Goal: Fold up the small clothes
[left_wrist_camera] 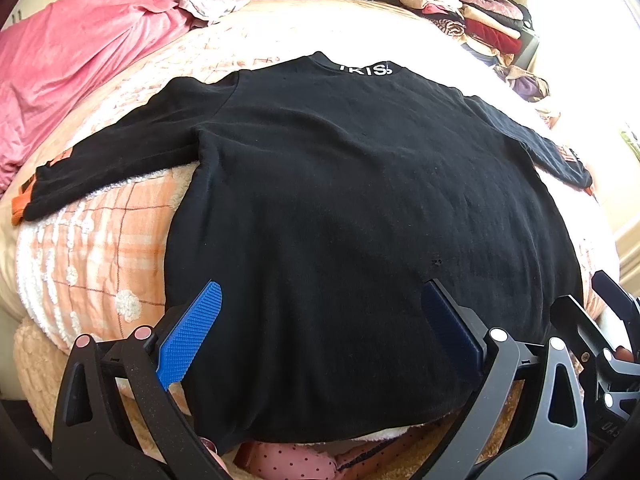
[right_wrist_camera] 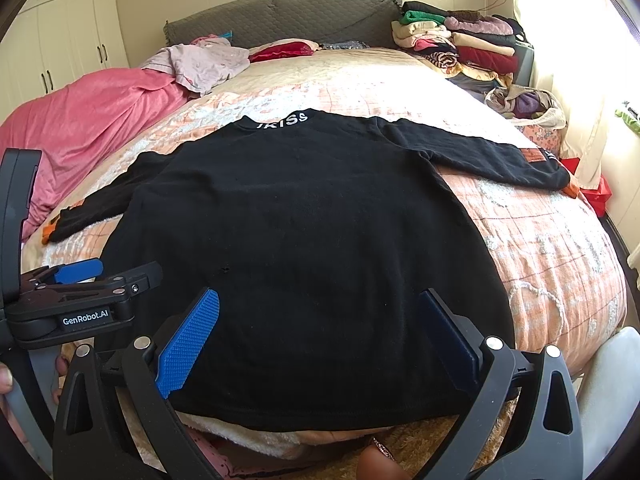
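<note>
Plainly, the black long-sleeved top (left_wrist_camera: 340, 200) is lying flat on the bed (left_wrist_camera: 100, 248), back side up by the look of the white lettering on the collar (left_wrist_camera: 366, 69), which is pointing away toward the headboard (right_wrist_camera: 280, 16); both sleeves are stretching out to the sides, the left sleeve (left_wrist_camera: 112, 160) ending in an orange cuff and the right sleeve (right_wrist_camera: 500, 160) reaching toward the bed's far edge; the hem is sitting nearest the cameras, just at the bed's near edge; I judge that it is spread this way so that the fold lines are lying straight and each sleeve can be brought across without bunching.

The left gripper (left_wrist_camera: 320, 332) is hovering over the hem with its jaws standing wide and holding nothing, and the right gripper (right_wrist_camera: 320, 336) is doing the same a little further to the right, jaws equally wide and empty; the two are sitting side by side, probably because each is lining up on its own half of the garment.

The stack of folded clothes (right_wrist_camera: 460, 40) by the headboard is probably showing where finished pieces are going; the pink blanket (right_wrist_camera: 80, 120) is lying well apart on the left; folding is seemingly only beginning, since no part of the top is turned over yet.
</note>
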The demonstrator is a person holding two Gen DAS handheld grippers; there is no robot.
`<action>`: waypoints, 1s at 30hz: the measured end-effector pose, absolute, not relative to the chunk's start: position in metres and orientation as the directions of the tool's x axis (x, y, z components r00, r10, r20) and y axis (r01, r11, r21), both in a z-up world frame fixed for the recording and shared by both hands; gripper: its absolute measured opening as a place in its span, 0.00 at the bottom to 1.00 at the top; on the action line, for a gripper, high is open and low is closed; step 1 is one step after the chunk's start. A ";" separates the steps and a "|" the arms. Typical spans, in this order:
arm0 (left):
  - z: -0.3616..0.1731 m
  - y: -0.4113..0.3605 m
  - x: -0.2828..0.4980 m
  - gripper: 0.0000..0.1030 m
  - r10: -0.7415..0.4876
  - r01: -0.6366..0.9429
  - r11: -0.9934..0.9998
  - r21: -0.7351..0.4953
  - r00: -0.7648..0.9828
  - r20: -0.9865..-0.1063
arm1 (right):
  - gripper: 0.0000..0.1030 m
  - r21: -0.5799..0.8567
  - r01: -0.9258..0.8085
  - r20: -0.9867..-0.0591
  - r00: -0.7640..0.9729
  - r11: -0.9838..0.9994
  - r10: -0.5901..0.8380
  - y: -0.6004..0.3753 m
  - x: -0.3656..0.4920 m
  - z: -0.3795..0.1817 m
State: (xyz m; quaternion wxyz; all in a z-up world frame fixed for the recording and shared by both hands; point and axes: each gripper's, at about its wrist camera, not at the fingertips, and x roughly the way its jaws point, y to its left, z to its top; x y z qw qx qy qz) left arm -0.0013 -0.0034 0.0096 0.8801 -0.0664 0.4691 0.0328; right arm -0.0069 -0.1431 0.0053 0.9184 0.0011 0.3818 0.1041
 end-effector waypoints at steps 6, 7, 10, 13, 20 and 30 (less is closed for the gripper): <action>0.008 -0.005 0.001 0.91 -0.010 -0.114 0.989 -0.088 0.555 -0.832 | 0.96 0.085 -0.187 -0.701 0.687 0.979 0.192 -0.145 -0.006 0.004; 0.008 -0.006 0.001 0.91 -0.010 -0.114 0.990 -0.088 0.555 -0.832 | 0.96 0.086 -0.185 -0.700 0.687 0.979 0.192 -0.145 -0.006 0.004; 0.008 -0.007 0.003 0.91 -0.011 -0.114 0.989 -0.089 0.556 -0.831 | 0.96 0.091 -0.178 -0.699 0.689 0.980 0.190 -0.147 -0.005 0.005; 0.008 -0.008 0.006 0.91 -0.012 -0.115 0.989 -0.091 0.556 -0.831 | 0.96 0.096 -0.167 -0.700 0.690 0.981 0.186 -0.149 -0.002 0.004; 0.011 -0.013 0.017 0.91 -0.022 -0.097 0.991 -0.093 0.563 -0.826 | 0.96 0.106 -0.147 -0.689 0.702 0.983 0.179 -0.155 0.008 0.010; 0.026 -0.011 0.048 0.91 -0.041 -0.090 0.989 -0.114 0.582 -0.812 | 0.96 0.190 -0.080 -0.667 0.721 0.979 0.188 -0.182 0.039 0.029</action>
